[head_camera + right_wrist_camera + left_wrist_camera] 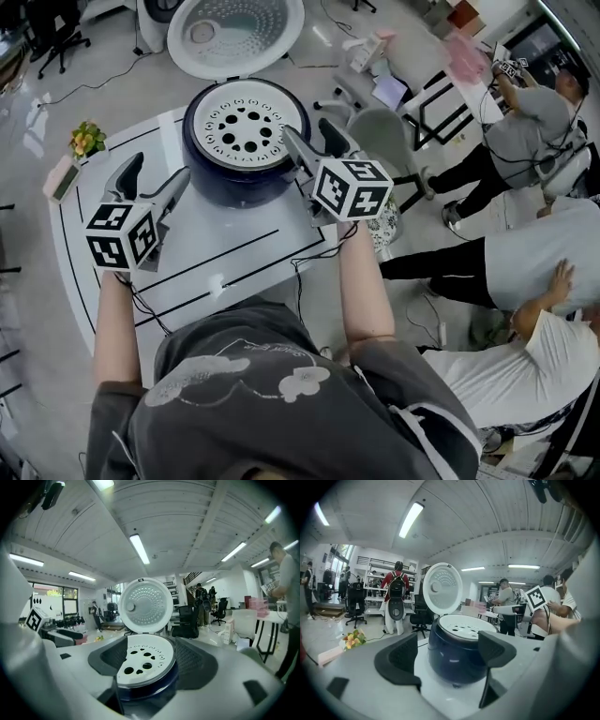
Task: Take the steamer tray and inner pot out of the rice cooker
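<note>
Steamer tray (246, 120) fills rice cooker (234, 183) mouth, hiding inside; lid (234, 33) up. Left tongs (155, 178), right tongs (307, 131) spread, gripping nothing.

Yellow flowers (86, 139) at the table's (234, 230) left edge — people (530, 127) beyond.

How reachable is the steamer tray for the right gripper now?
Probably yes: the lid stands open, the tray lies bare on top, and the right gripper, open, sits near its rim.

Looks like an open-plan lab or office workroom: long strip lights (411, 520) on a ribbed ceiling; wheeled office chairs (355, 606); shelving (375, 579) along the far wall; several people (530, 122) standing about.
</note>
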`<move>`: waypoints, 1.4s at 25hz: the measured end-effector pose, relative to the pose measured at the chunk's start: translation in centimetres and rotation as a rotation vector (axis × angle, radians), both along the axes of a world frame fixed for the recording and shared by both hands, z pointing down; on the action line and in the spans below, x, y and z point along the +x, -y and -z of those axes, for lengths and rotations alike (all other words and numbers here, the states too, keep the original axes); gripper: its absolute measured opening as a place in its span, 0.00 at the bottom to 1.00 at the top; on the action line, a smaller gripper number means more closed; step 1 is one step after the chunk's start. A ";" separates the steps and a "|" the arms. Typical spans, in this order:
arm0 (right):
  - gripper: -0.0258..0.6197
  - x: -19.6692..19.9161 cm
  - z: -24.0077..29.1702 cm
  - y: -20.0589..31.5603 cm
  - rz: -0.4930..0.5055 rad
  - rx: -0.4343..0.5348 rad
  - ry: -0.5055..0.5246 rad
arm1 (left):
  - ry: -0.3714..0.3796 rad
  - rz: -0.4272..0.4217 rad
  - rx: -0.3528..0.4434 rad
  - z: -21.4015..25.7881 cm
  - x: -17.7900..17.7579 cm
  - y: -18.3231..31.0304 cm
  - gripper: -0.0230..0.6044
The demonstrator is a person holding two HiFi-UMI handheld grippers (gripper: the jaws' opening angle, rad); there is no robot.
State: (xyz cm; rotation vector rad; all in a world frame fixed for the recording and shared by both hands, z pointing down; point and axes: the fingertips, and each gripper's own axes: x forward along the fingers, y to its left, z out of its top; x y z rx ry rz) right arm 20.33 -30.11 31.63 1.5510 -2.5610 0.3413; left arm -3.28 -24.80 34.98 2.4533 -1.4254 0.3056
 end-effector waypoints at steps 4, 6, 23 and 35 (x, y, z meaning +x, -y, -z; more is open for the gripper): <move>0.52 0.2 -1.7 4.7 0.085 -0.052 -0.167 | 0.008 0.016 0.028 0.4 0.7 3.0 0.67; 0.52 0.3 -3.1 6.5 0.126 -0.088 -0.248 | 0.012 0.030 0.036 0.2 0.9 4.0 0.67; 0.51 -1.1 -10.2 12.4 0.278 -0.301 -0.640 | 0.073 0.101 0.012 -0.7 0.6 7.5 0.67; 0.44 -0.7 -9.8 13.0 0.211 -0.314 -0.672 | 0.079 0.101 0.003 -0.6 0.5 7.1 0.67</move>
